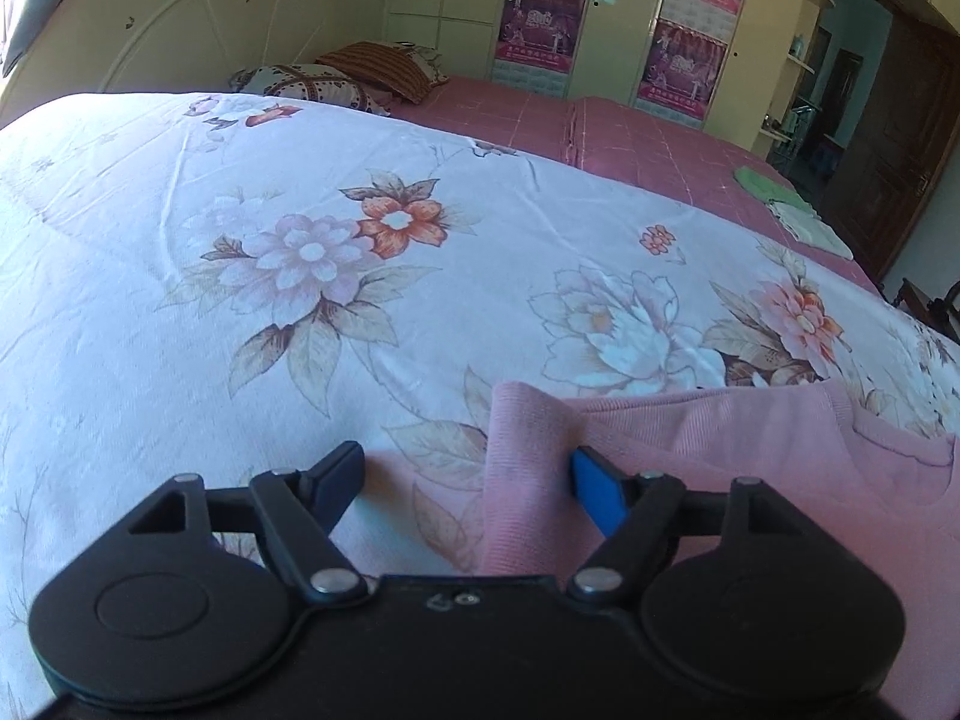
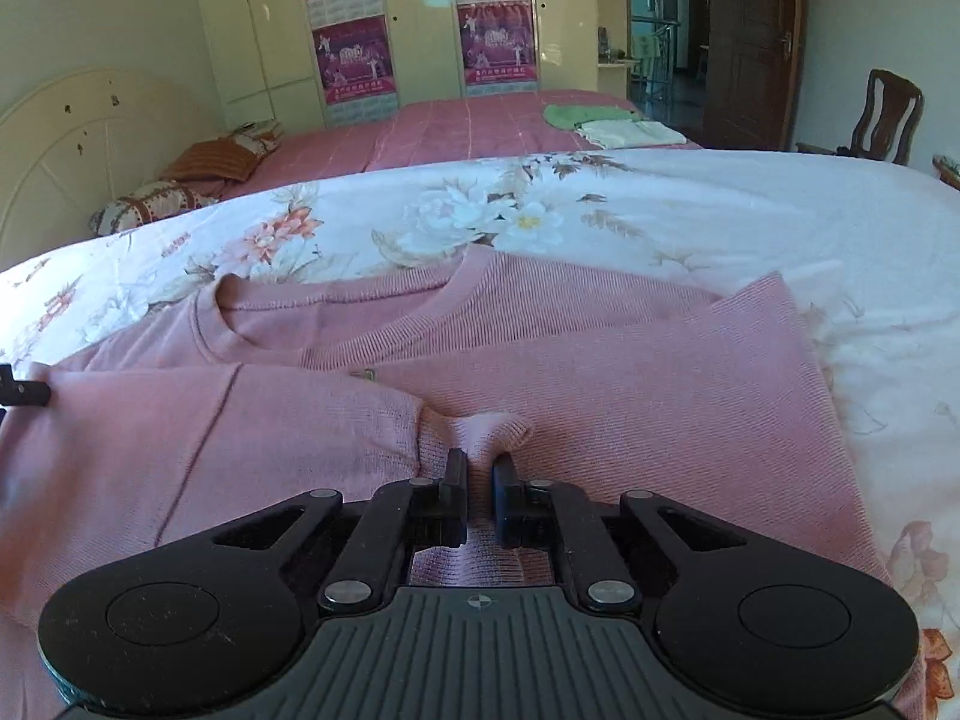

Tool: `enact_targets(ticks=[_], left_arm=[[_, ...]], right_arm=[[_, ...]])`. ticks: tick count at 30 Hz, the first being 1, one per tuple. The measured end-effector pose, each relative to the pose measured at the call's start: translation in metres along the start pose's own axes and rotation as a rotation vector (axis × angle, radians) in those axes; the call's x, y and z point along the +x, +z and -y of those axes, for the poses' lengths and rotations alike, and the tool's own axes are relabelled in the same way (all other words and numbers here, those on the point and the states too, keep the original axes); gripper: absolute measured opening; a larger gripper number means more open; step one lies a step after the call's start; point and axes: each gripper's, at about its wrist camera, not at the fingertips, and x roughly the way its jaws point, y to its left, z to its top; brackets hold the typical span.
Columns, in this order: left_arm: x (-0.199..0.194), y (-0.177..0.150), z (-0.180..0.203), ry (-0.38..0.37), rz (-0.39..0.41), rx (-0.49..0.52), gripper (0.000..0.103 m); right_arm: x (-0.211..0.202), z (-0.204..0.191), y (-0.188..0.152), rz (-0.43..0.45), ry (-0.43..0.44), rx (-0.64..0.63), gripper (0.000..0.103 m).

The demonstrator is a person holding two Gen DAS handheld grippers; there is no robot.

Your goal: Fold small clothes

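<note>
Lay spread across the near part of the floral quilt (image 2: 750, 210), pink sweater (image 2: 600, 372), its right edge short of open quilt, a fold pinched between the closed right gripper (image 2: 479, 468), left gripper (image 1: 468, 468) gaping wide around a raised sleeve edge, unpressed.

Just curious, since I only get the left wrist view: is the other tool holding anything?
Observer: Yes. The right gripper has its jaws shut on a pinch of the pink sweater.
Operator: Which part of it?
Observer: A small raised bunch of knit near the garment's middle.
Operator: Is a sleeve folded in?
Observer: Yes, one sleeve lies across the body, near the round neckline.
</note>
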Motion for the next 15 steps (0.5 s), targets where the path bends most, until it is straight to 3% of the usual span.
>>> enact_targets(ticks=[8,9,10,12,15], left_arm=[[-0.039,-0.012,0.001,-0.026,0.027,0.066,0.073],[-0.047,-0.017,0.002,-0.033,0.036,0.084,0.073],[-0.054,-0.022,0.003,-0.042,0.041,0.093,0.074],[-0.067,-0.033,0.004,-0.061,0.040,0.106,0.074],[-0.083,-0.052,0.009,-0.083,0.033,0.120,0.074]], right_arm=[[-0.031,0.032,0.005,-0.009,0.104,0.172,0.016],[-0.036,0.036,0.003,-0.018,0.119,0.197,0.024],[-0.039,0.039,0.001,-0.023,0.128,0.221,0.044],[-0.048,0.044,-0.004,-0.015,0.132,0.256,0.067],[-0.055,0.041,-0.011,-0.029,0.118,0.233,0.067]])
